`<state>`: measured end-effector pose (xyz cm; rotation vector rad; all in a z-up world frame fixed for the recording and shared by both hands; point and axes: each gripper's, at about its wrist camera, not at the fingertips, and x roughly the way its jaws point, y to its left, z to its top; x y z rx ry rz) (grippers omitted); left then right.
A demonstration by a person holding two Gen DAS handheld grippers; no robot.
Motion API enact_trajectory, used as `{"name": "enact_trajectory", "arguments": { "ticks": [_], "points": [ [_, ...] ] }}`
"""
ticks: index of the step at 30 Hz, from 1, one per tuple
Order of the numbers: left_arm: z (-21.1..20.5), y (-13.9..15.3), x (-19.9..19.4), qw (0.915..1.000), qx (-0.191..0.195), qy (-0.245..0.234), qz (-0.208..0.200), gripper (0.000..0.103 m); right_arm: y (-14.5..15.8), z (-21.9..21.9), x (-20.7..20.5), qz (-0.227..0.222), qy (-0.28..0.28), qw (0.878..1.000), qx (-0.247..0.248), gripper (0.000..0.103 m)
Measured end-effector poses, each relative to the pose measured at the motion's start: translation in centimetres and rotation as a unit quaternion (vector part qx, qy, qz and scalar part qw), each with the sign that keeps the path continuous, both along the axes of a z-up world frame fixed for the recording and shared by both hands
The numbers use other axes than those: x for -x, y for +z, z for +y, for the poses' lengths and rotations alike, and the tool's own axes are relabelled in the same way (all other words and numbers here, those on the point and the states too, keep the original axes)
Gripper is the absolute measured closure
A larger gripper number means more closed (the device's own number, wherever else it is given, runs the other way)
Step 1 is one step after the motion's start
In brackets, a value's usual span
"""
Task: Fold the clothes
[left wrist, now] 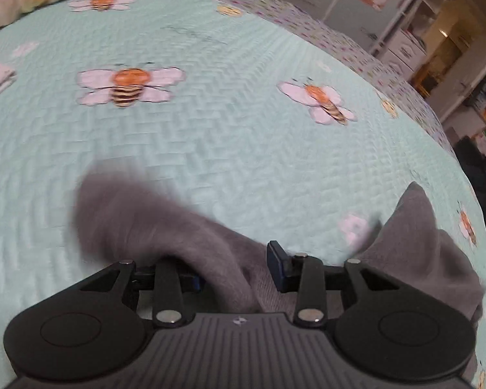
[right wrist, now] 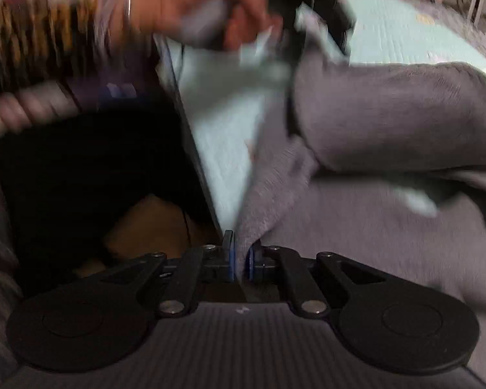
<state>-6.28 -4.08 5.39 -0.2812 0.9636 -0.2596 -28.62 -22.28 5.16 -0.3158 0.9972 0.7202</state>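
Left wrist view: the left hand-held gripper [left wrist: 239,267] stands part open, a grey garment [left wrist: 152,227] lying loosely between its jaws at lower centre on the bee-print bed [left wrist: 226,123]. Right wrist view: the right hand-held gripper [right wrist: 241,259] pinches the garment's edge at lower centre, with grey cloth spreading rightward.

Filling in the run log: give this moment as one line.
left tongs: open, grey garment between fingers | right tongs: shut on garment edge | surface: bee-print quilt
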Motion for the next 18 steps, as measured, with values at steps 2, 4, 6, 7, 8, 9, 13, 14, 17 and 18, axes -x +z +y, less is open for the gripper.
{"name": "enact_trajectory", "arguments": {
  "ticks": [2,4,6,7,8,9,13,14,17,18],
  "points": [
    [-0.3,0.7,0.9,0.9997,0.001,-0.02,-0.015,0.062,0.7,-1.6,-0.2,0.004,-0.048,0.997,-0.052,0.087],
    [-0.4,1.3,2.1,0.9989,0.003,-0.039,-0.027,0.062,2.0,-3.7,-0.2,0.0,-0.101,0.988,-0.119,0.068],
    [-0.2,1.9,3.5,0.9977,0.008,-0.056,-0.035,0.058,3.2,-6.5,-0.4,-0.025,-0.163,0.972,-0.169,0.048],
    [0.0,2.0,4.0,0.998,0.006,-0.053,-0.034,0.055,3.5,-8.0,-0.5,-0.038,-0.199,0.961,-0.186,0.04],
    [0.3,2.1,4.4,0.9983,0.004,-0.049,-0.033,0.054,3.8,-9.4,-0.8,-0.05,-0.233,0.95,-0.199,0.039],
    [0.7,2.1,4.8,0.9984,0.003,-0.046,-0.033,0.054,3.9,-10.5,-1.4,-0.06,-0.264,0.942,-0.199,0.039],
    [2.0,1.6,4.9,0.9994,0.003,-0.021,-0.026,0.053,4.5,-9.1,-4.0,-0.137,-0.285,0.943,-0.106,0.039],
    [2.3,1.4,4.8,0.9997,0.007,-0.014,-0.02,0.053,4.6,-7.9,-4.4,-0.158,-0.268,0.947,-0.081,0.039],
    [3.0,0.7,4.4,0.9997,0.024,-0.004,-0.002,0.053,4.8,-2.3,-5.6,-0.203,-0.168,0.964,-0.038,0.036],
    [3.3,0.5,4.3,0.9995,0.03,-0.001,0.004,0.053,4.3,-0.4,-5.9,-0.206,-0.141,0.968,-0.024,0.032]
  ]
}}
